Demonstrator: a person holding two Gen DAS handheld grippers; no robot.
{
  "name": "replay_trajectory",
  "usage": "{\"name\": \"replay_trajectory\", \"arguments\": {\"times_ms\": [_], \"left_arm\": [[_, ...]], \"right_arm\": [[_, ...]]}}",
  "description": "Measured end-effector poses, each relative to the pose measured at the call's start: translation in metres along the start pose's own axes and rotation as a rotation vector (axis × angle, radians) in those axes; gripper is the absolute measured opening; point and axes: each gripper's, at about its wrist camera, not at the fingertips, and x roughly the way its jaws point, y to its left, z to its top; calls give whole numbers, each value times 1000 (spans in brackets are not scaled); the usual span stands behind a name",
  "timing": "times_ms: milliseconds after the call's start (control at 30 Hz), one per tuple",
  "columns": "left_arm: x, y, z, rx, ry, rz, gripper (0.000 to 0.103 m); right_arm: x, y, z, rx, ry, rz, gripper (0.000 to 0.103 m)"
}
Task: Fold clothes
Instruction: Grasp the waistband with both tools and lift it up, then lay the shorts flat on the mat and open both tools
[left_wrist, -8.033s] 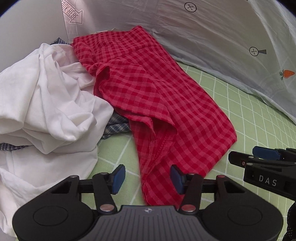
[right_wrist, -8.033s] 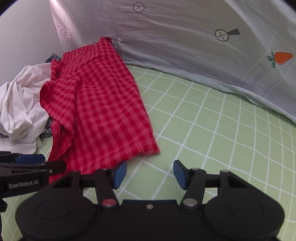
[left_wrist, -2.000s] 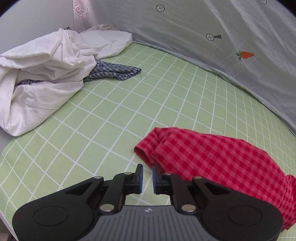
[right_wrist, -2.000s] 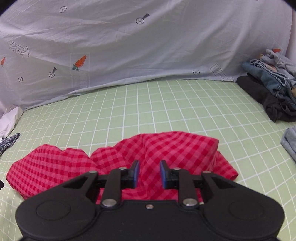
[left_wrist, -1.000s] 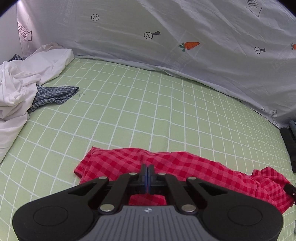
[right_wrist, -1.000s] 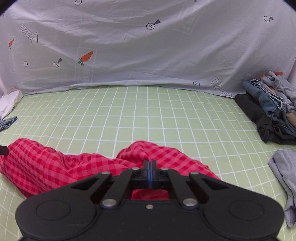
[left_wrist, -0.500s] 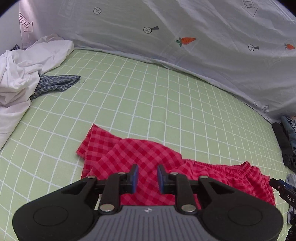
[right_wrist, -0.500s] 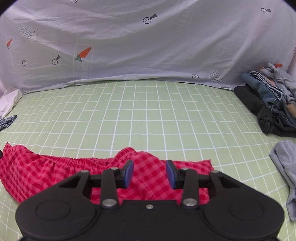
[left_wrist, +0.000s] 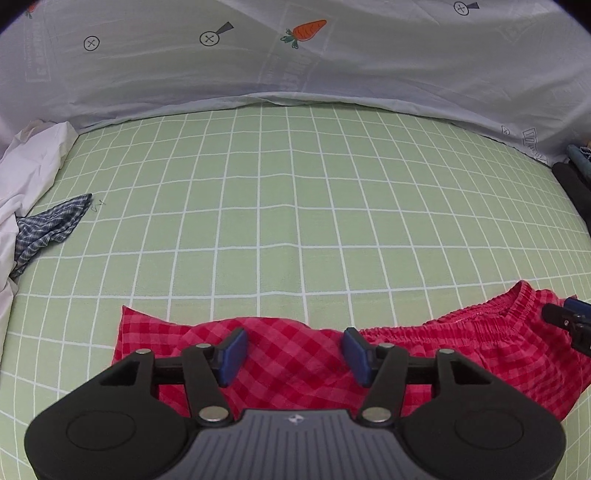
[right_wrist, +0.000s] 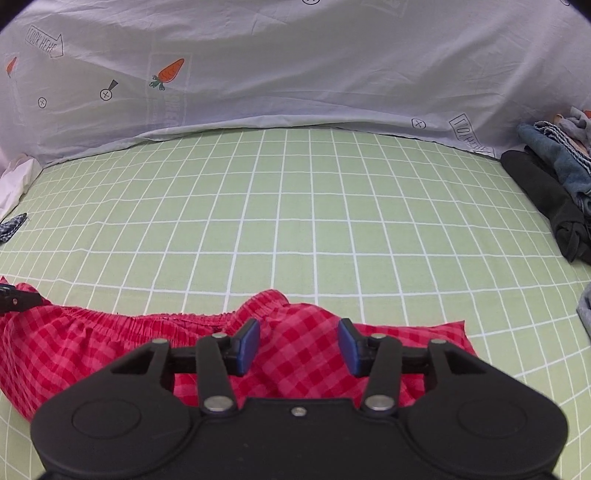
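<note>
- the red checked shorts (left_wrist: 436, 343) lie spread along the near edge of the green gridded sheet (left_wrist: 295, 206), elastic waistband running across between the two grippers and facing the far side.
- left gripper (left_wrist: 295, 349) hangs just over the left part of the shorts, jaws wide apart, blue pads (left_wrist: 231, 350) clear of the cloth as far as i can tell, nothing held.
- right gripper (right_wrist: 298, 347) is over the other end of the shorts (right_wrist: 110, 347), jaws spread just as wide, blue pads (right_wrist: 247, 345) with only checked fabric showing between them, nothing gripped.
- a small hump of fabric rises just ahead of the right gripper, and the waistband bunches into it.
- from the left wrist view the tip of the right gripper pokes in at the right edge, over the waistband end.
- from the right wrist view a dark tip of the left gripper shows at the far left, at the corner of the shorts.
- over on the left edge of the sheet, a heap of white cloth (left_wrist: 29, 177) with a blue plaid garment (left_wrist: 51, 229) sticking out from under it, well apart from the shorts.
- on the right side, a dark garment (right_wrist: 554, 206) and denim pieces (right_wrist: 557, 162) piled on it, with a scrap of grey cloth (right_wrist: 585, 310) nearer.
- behind it all, a pale backdrop sheet (right_wrist: 295, 66) printed with carrots and little crossed circles.
</note>
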Motion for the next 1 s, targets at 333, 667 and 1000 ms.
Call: {"name": "replay_trajectory", "arguments": {"times_ms": [333,667,1000], "left_arm": [[11,11,-5,-64,17,-77,35],[-36,13,18,-76,-139,-92,6],[-56,25,102,-72,-370,-47,6]], "right_arm": [[14,1,-4,-5,53,36,6],[-31,-18,32,94,-125,57,1],[-22,-27,131,119,-310,108,1]]}}
